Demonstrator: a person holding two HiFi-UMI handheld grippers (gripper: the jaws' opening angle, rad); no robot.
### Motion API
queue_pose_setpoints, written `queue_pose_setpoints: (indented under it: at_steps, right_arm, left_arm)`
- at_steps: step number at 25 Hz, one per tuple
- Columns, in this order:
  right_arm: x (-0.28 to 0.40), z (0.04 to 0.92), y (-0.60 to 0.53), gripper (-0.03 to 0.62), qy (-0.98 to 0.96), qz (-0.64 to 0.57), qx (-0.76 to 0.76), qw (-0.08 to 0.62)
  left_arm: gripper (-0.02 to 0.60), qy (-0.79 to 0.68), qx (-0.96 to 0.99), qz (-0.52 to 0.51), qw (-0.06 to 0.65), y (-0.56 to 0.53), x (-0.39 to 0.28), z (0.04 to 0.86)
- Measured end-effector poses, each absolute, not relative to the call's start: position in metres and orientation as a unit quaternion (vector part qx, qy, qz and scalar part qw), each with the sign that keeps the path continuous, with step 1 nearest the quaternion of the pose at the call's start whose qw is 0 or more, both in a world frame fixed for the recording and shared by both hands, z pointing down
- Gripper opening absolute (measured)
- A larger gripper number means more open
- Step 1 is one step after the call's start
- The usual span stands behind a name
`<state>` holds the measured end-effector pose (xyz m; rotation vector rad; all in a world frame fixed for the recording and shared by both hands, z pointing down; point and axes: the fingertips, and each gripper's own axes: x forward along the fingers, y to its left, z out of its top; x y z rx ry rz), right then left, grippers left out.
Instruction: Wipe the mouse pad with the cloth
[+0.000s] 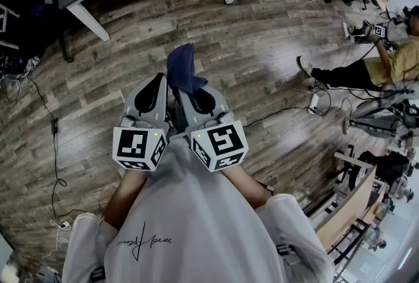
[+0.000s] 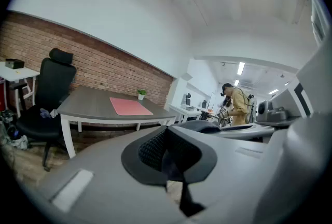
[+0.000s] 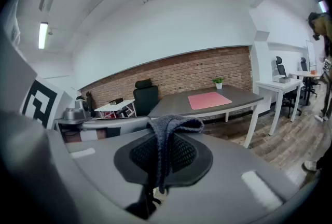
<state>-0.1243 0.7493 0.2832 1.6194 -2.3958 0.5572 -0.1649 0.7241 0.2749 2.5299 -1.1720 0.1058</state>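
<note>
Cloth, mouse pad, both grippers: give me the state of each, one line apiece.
Cloth: clamped in the right gripper, its top end flopped over the jaws.
Mouse pad: lying flat on the desk, nothing touching it.
Right gripper: jaws shut on the cloth.
Left gripper: jaws shut, holding nothing.

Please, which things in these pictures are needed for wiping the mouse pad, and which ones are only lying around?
For the job:
- dark blue cloth, clamped in the right gripper
- pink mouse pad, lying on the grey table

Just lying about:
- black office chair
- small potted plant
- floor cable
</note>
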Motion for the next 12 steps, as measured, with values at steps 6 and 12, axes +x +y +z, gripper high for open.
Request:
queue_pose_setpoints:
  at_steps: [6, 12]
  right_arm:
    - [-0.123, 0.282, 0.748, 0.023, -0.81, 0.188, 0.546, 0.1]
    - [-0.13, 0.278, 0.729, 0.025, -0.832, 0.215, 0.509, 0.058]
  left_arm:
    - [0.003, -0.438, 0.878, 0.019, 0.191, 0.709, -0.176, 0.273]
    - [0.005, -0.46, 0.867, 0.009, 0.193, 0.686, -0.185, 0.274]
